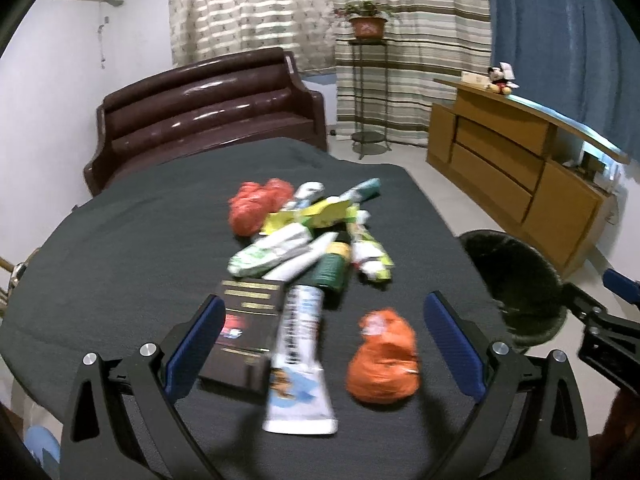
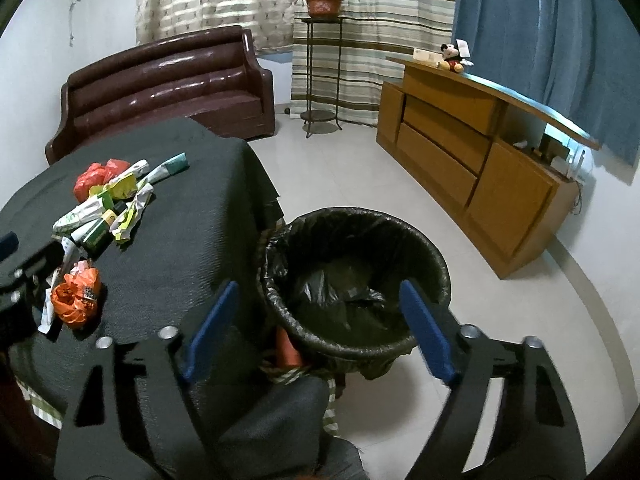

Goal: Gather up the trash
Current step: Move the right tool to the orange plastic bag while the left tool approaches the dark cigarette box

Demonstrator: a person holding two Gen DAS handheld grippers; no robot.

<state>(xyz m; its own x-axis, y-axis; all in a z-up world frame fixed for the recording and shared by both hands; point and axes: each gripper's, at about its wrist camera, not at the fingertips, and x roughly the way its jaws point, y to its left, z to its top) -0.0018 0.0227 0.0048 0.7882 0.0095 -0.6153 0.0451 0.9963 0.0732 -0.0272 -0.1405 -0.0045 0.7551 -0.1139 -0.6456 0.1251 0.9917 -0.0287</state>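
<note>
Left wrist view shows the left gripper spread wide and empty, low over the dark tablecloth, its blue pads framing a white toothpaste tube, a dark box at lower centre-left and a crumpled orange plastic bag at lower centre-right, with the main litter pile at mid-frame. Right wrist view has the right gripper likewise spread and holding nothing, hanging above the black-lined trash bin at frame centre. I judge this a pick just starting: the next move calls for lowering onto one item, probably the tube, and closing squarely.
</note>
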